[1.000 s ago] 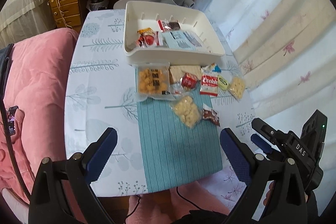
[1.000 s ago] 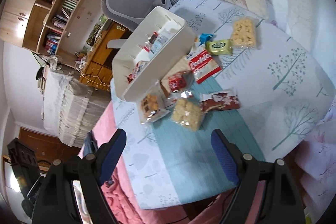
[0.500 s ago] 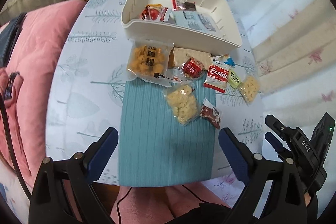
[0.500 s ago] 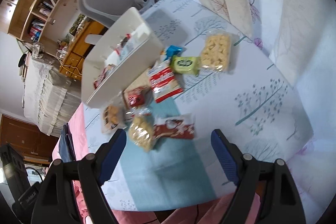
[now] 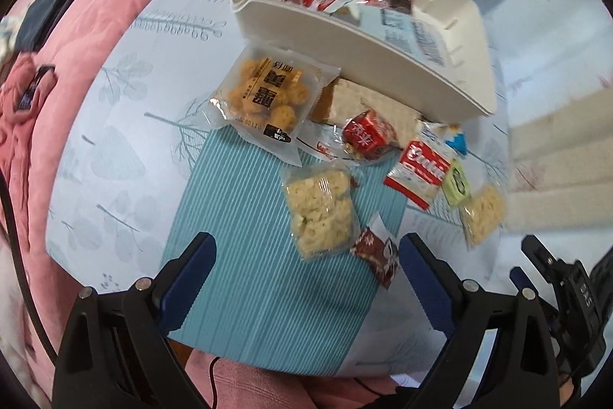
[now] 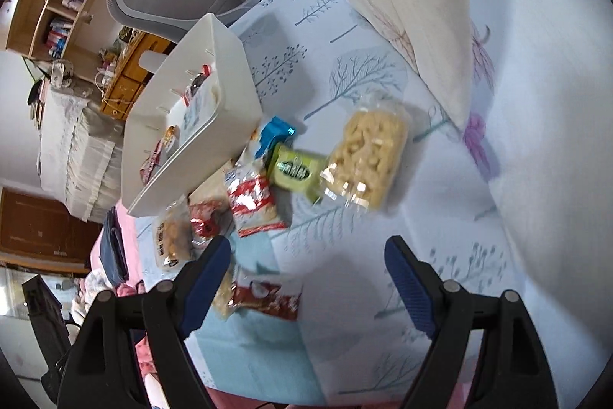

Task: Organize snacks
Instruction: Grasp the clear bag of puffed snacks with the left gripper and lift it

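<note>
Crinkly plastic worries us: both our left gripper (image 5: 304, 263) and right gripper (image 6: 308, 265) are hanging open, empty; the maroon packet (image 5: 377, 255) risks sliding away.

Both my claws have closed in on the snack pile since a second ago; nothing on the table itself moved. My left gripper (image 5: 304, 269) came forward and lower: the white bin (image 5: 383, 37), earlier far up the table, now fills the top of its view, and the pale puffed-snack bag (image 5: 320, 211) just in front of the bin now sits right above my finger gap, the dark red wrapper (image 5: 377, 255) almost at my right fingertip. My right gripper (image 6: 308, 273) swung away from the bin toward the curtain side: the yellow puff bag (image 6: 366, 160) and green packet (image 6: 295, 171) beside the bin are now ahead of it, and the red wrapper (image 6: 268, 299) has dropped between the fingers. Jaws wide as before.
</note>
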A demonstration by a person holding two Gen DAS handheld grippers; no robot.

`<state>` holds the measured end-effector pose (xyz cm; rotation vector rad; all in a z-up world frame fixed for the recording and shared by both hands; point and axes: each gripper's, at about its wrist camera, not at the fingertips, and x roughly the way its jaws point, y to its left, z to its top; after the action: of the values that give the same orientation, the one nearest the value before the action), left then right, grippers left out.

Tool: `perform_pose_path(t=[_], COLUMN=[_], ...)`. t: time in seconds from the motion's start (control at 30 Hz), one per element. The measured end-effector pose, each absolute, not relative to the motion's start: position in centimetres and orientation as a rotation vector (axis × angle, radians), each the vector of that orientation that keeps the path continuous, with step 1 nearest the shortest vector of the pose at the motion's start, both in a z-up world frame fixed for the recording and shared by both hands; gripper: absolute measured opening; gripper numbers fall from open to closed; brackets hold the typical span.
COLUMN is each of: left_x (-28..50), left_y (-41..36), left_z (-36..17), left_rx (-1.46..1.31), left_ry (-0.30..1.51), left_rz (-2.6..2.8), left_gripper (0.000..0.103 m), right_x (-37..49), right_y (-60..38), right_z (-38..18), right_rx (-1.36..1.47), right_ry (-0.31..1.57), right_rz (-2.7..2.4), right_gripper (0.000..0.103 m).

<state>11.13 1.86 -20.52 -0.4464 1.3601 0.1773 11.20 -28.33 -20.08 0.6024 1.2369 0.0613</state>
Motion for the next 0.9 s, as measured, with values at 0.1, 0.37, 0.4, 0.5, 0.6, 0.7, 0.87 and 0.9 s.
perform_pose_path(t=[0.1, 0.37, 0.4, 0.5, 0.6, 0.7, 0.87, 0.9], left_x=[12.1, 13.9, 14.1, 14.6, 14.9, 15.2, 16.2, 16.5], left_y=[1.6, 0.7, 0.6, 0.1, -0.5, -1.0, -1.7, -1.8], left_z=[-22.0, -27.0, -27.5, -28.8, -30.0, -30.6, -31.2, -31.3], left_rx=[-0.473, -0.567, -0.57, -0.571, -0.585, -0.593, -0.599, -0.597], left_ry=[1.389, 1.527, 1.543, 1.581, 1.618, 1.63, 1.627, 1.63], left_rz=[0.222, 0.324, 0.339, 0.362, 0.373, 0.382, 0.377, 0.383], left_gripper=[0.092, 0.084, 0.082, 0.078, 0.069, 0.068, 0.064, 0.063], right_x=[12.6, 15.8, 16.0, 16.7, 17.4, 17.9, 18.6, 18.6], right_y=[-29.1, -29.7, -29.7, -29.6, -29.4, -29.2, -28.7, -28.6], right_z=[-20.9, -23.9, -24.2, -25.4, -26.3, -26.7, -27.5, -27.6], right_rx=[0.572, 0.48, 0.469, 0.455, 0.427, 0.4, 0.336, 0.325], right_ry=[1.263, 1.343, 1.355, 1.392, 1.421, 1.433, 1.447, 1.446], right_rz=[0.067, 0.096, 0.096, 0.105, 0.112, 0.114, 0.116, 0.12], right_gripper=[0.083, 0.078, 0.077, 0.076, 0.075, 0.072, 0.071, 0.071])
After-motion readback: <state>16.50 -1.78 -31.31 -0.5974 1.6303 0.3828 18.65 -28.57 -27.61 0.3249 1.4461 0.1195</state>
